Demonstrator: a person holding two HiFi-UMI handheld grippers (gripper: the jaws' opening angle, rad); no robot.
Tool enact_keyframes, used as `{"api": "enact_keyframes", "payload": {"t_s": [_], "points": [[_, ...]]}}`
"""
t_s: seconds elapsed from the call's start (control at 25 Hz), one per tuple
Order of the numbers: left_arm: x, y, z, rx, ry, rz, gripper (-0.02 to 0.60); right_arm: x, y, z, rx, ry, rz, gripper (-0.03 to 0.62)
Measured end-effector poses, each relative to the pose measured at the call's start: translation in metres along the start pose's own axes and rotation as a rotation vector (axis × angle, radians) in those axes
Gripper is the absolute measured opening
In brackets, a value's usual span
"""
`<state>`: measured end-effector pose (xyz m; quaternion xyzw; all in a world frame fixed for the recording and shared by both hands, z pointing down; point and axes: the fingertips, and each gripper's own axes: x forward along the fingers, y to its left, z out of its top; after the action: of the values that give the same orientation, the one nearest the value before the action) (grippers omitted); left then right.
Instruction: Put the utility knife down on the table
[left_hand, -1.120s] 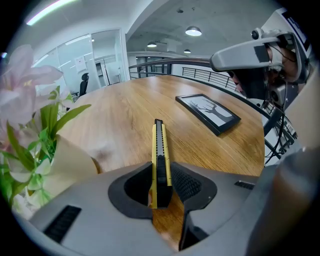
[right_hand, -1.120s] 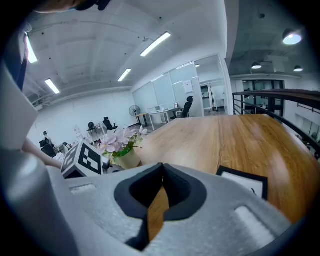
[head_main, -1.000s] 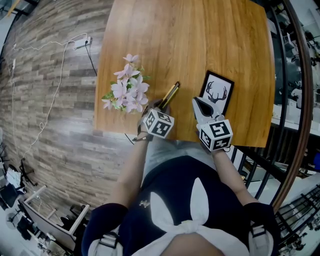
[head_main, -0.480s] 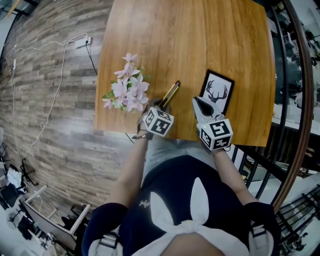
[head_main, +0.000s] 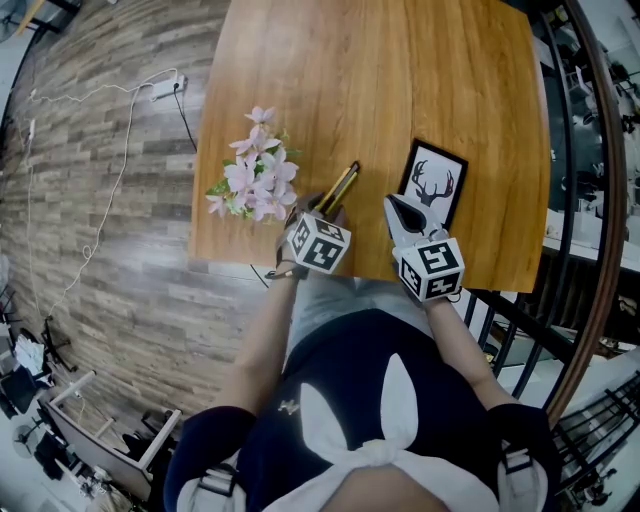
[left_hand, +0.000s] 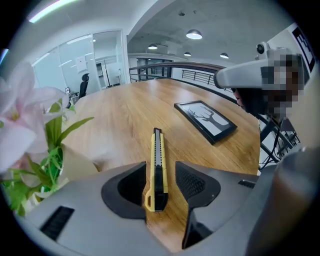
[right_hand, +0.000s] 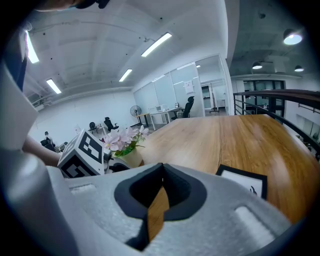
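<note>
Releasing step: left gripper (left_hand: 163, 186) jaws just opened, spread, pads clear of utility knife (left_hand: 156, 170) lying flat on table (left_hand: 125, 115) between them, lower centre of frame. Right gripper (right_hand: 161, 192) pressed together, empty. Next: withdraw left gripper without nudging knife.

Right claw (right_hand: 161, 170): jaw tips meet, nothing between them; wood shows through the hollow below
Tabletop (right_hand: 220, 135): light wood, stretching away ahead
Flowers (right_hand: 124, 137): pink, in a pale pot at the tabletop's left edge
Marker cube (right_hand: 82, 155): just beside the flowers
Picture frame (right_hand: 245, 182): black, flat, toward the right edge
</note>
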<state>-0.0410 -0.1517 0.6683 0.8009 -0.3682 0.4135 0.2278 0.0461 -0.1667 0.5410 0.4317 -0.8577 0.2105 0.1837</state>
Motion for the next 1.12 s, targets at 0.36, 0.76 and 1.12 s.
{"api": "enact_keyframes", "payload": {"t_s": [0.36,0.76,1.12], "points": [[-0.040,-0.009,0.032,-0.002,-0.115,0.033,0.181,-0.012,0.006,0.009,-0.018,-0.028,0.009,-0.002],[-0.092,-0.009,0.049,-0.037,-0.243,0.140,0.060,-0.035,0.022,0.010,-0.046,-0.051,0.039,-0.002],[-0.127,-0.026,0.049,-0.090,-0.340,0.166,0.017,-0.054,0.043,0.004,-0.084,-0.055,0.086,-0.002]]}}
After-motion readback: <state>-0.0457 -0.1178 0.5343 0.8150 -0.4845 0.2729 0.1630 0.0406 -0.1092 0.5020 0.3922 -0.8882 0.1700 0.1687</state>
